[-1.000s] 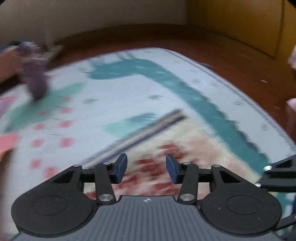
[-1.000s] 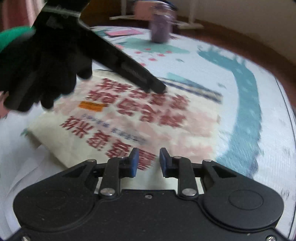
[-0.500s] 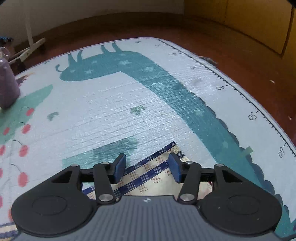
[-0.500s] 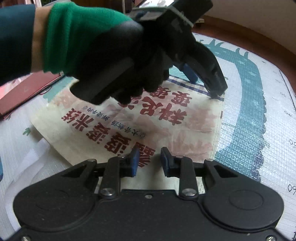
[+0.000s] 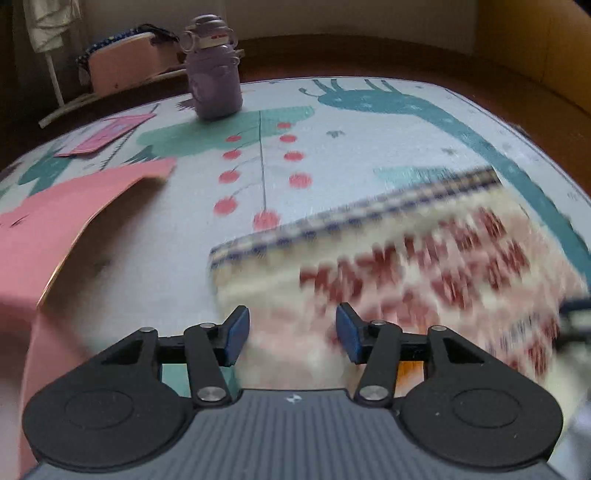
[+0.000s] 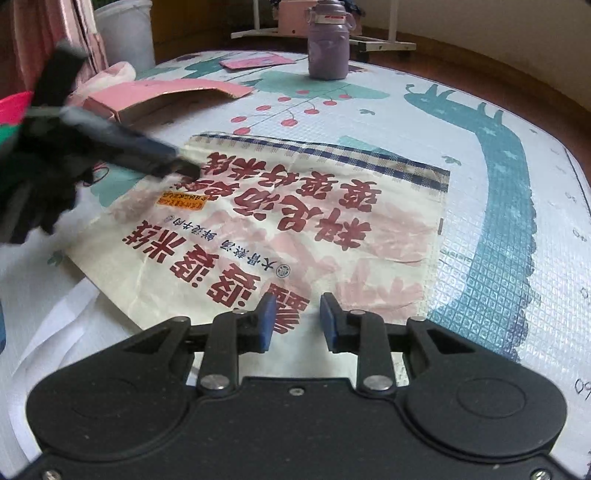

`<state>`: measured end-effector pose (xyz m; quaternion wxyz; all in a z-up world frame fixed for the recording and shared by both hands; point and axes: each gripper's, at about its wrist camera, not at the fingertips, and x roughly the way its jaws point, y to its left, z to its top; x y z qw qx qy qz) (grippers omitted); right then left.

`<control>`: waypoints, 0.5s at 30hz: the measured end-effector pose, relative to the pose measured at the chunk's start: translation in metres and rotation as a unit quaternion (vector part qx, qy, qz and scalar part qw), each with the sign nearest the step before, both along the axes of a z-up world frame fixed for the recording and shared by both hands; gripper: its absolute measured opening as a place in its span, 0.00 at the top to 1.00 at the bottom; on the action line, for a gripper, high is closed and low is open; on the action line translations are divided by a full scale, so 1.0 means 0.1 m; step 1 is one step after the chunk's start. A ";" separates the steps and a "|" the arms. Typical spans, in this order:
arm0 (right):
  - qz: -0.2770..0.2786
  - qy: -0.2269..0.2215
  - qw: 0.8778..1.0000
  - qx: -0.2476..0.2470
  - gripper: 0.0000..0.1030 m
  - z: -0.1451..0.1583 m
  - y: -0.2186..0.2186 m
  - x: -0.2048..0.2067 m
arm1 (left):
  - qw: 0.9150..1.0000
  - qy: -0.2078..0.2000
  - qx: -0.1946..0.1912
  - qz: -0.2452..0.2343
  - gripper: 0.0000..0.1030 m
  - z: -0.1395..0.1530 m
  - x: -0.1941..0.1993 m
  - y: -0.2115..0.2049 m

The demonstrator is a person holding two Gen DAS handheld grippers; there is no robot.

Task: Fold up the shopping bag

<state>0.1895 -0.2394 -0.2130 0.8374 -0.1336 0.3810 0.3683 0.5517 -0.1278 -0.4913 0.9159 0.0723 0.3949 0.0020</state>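
Note:
The shopping bag (image 6: 295, 225) is cream with red characters and a blue checked strip along its far edge. It lies flat on the play mat (image 6: 480, 206). In the left wrist view the bag (image 5: 424, 280) is blurred, ahead and to the right. My left gripper (image 5: 291, 332) is open and empty, low over the bag's left part; in the right wrist view it (image 6: 184, 168) reaches in from the left over the bag's far left corner. My right gripper (image 6: 293, 321) is open and empty above the bag's near edge.
A purple bottle (image 6: 328, 48) stands at the far side of the mat. A pink cardboard box (image 5: 55, 229) with an open flap lies left of the bag. A pink card (image 6: 255, 61) lies near the bottle. A white bucket (image 6: 125, 33) stands beyond the mat.
My left gripper has swung from the bag's far right corner across to its far left side. My right gripper has stayed over the near edge.

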 end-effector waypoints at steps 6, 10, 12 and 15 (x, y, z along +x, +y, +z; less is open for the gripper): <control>-0.067 -0.027 0.996 -0.043 0.50 0.02 -0.13 0.15 | 0.998 0.006 -0.034 0.045 0.50 0.44 -0.87 0.13; -0.076 -0.055 0.995 -0.032 0.69 0.18 -0.20 0.10 | 0.995 0.034 -0.075 0.054 0.48 1.02 -1.51 0.42; -0.051 -0.079 0.996 -0.005 0.69 0.34 -0.20 -0.03 | 0.990 0.032 -0.119 0.071 0.46 1.21 -1.86 0.62; 0.019 -0.095 0.995 0.034 0.69 0.49 -0.15 -0.31 | 0.975 0.027 -0.191 0.106 0.46 1.40 -2.18 0.84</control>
